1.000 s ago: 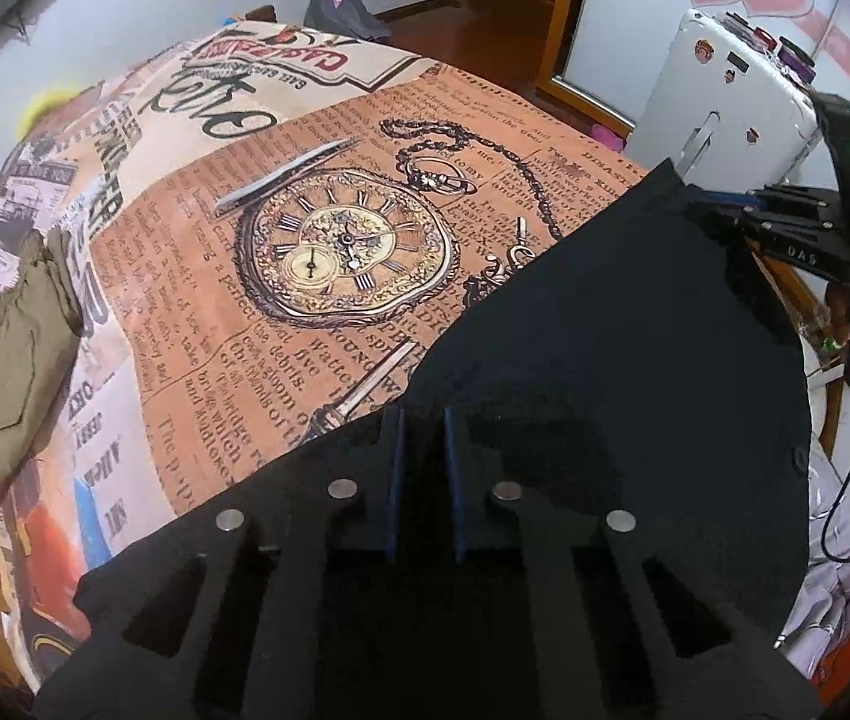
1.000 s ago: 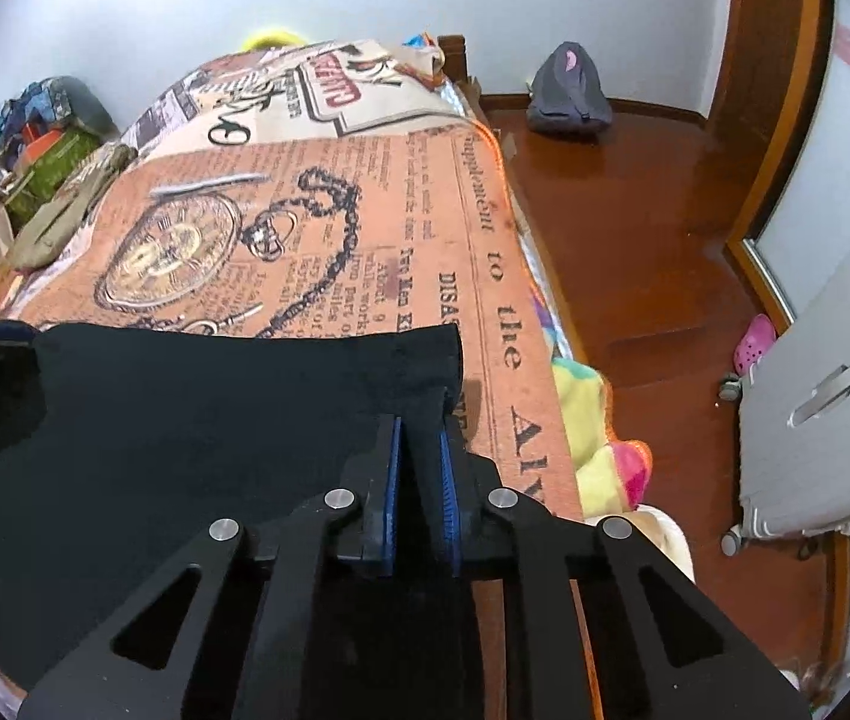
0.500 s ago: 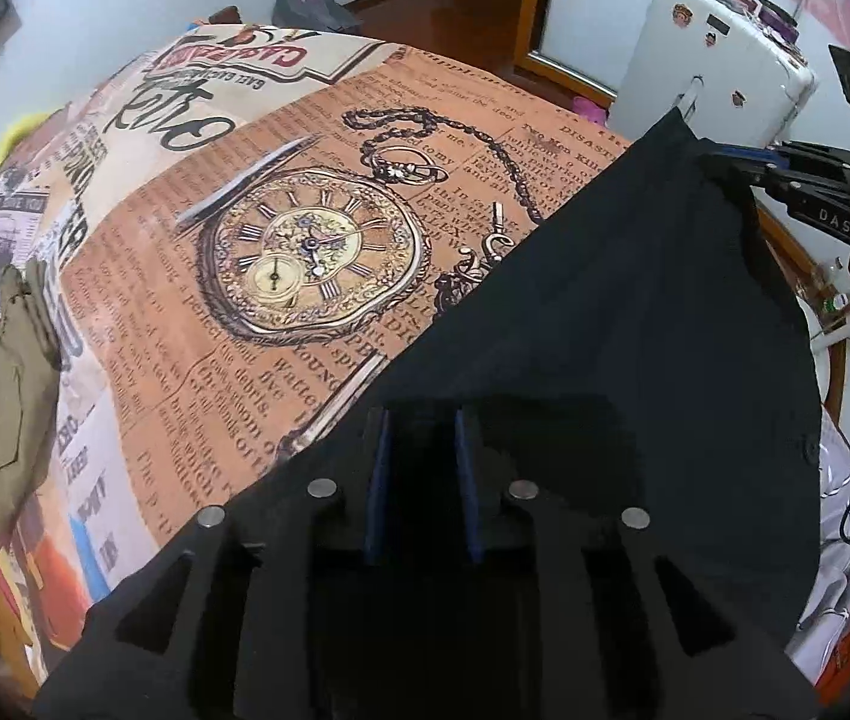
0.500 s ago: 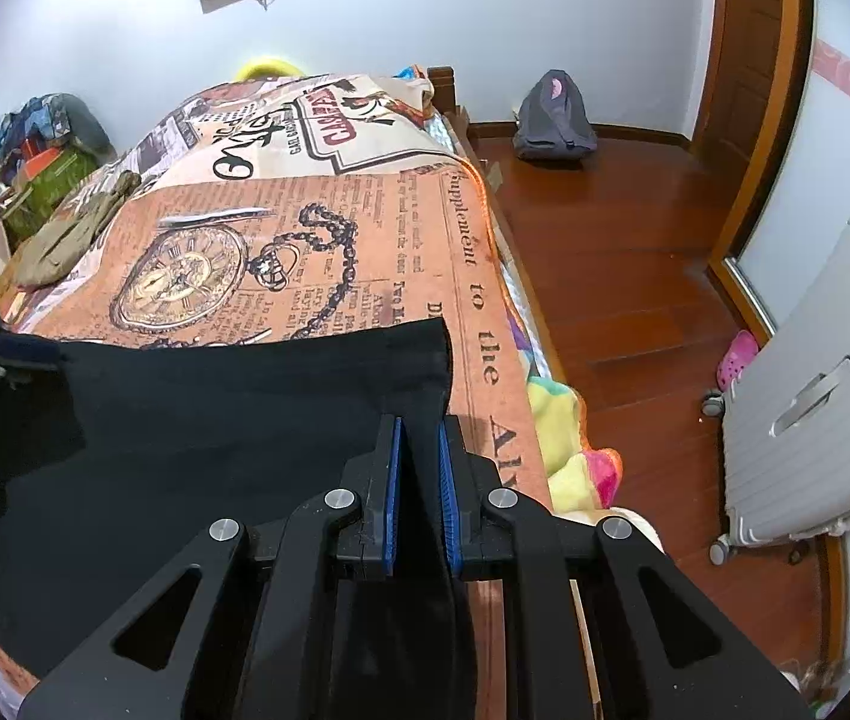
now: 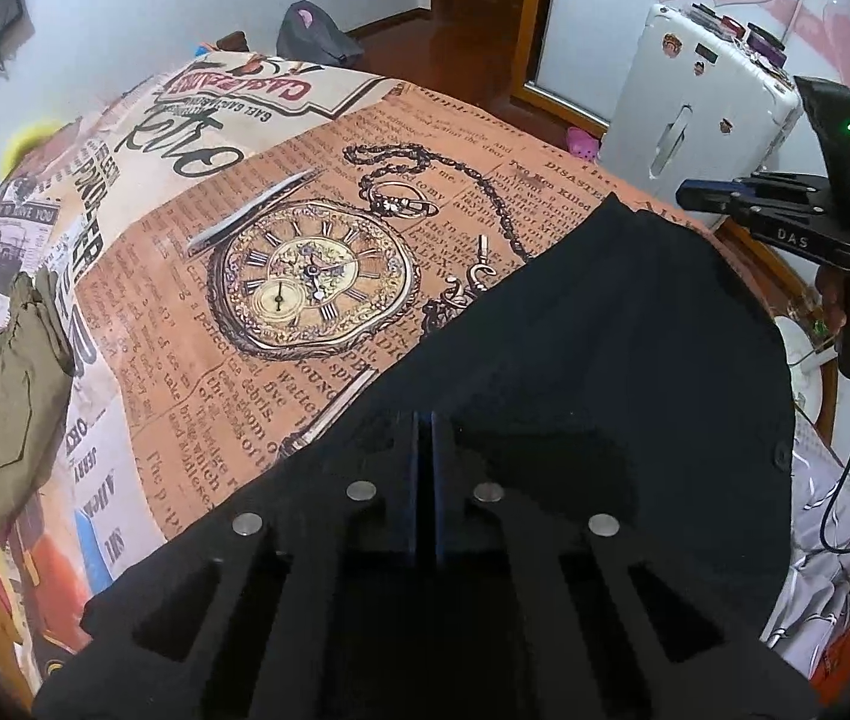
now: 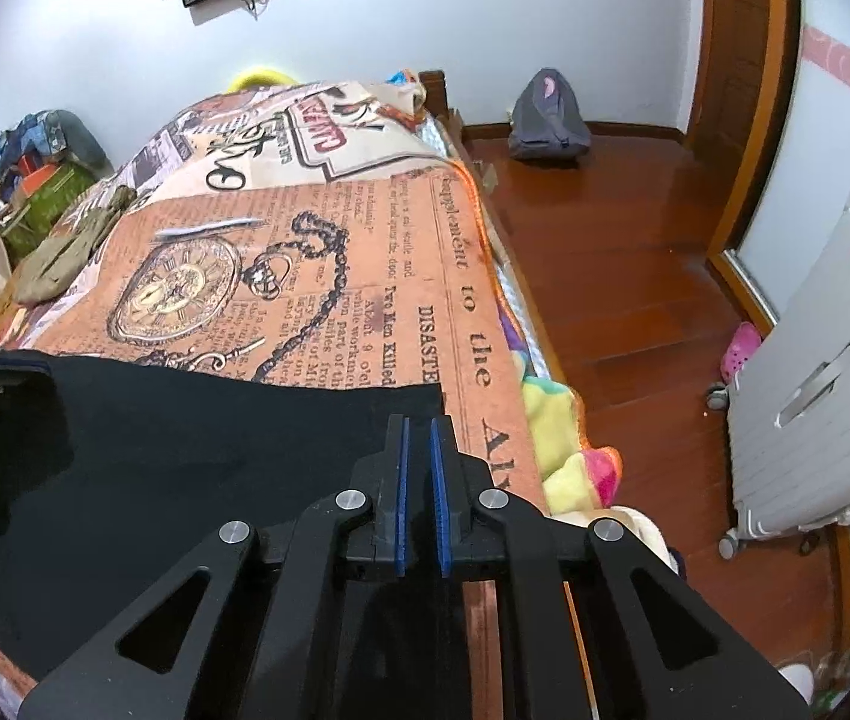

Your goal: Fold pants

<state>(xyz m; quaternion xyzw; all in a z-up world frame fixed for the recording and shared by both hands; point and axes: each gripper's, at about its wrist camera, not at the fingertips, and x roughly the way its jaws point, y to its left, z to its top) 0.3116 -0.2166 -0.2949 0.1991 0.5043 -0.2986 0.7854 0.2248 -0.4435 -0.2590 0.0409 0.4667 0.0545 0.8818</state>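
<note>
Right, both grippers sit at the near edge of the black pants (image 5: 593, 360), which lie spread over the lower half of both views on the bed (image 5: 281, 396) with its newspaper-and-pocket-watch print cover.

Left gripper (image 5: 425, 420): fingers have just been closing and now stand together, blue pads nearly touching. Black on black there, so I can't see any cloth between them; reads as shut, grip unconfirmed.

Right gripper (image 6: 418, 426): fingers almost together, a thin slot left between the blue pads, tips at the pants' right-hand corner near the bed edge. Dark fabric seems to run under and between them, but I can't tell for sure that it is pinched. In the left view the same gripper shows at the right of the frame, held clear of the cloth's far corner.

Progress, as a judgement: early. Pants look flattened, far edge straight, no crease line or doubled layer that I can make out, so no fold visibly done. Left to do: lift the near edge, carry it over, align edges, repeat.

An olive garment (image 5: 5, 402) lies at the left edge of the bed, well apart.
</note>
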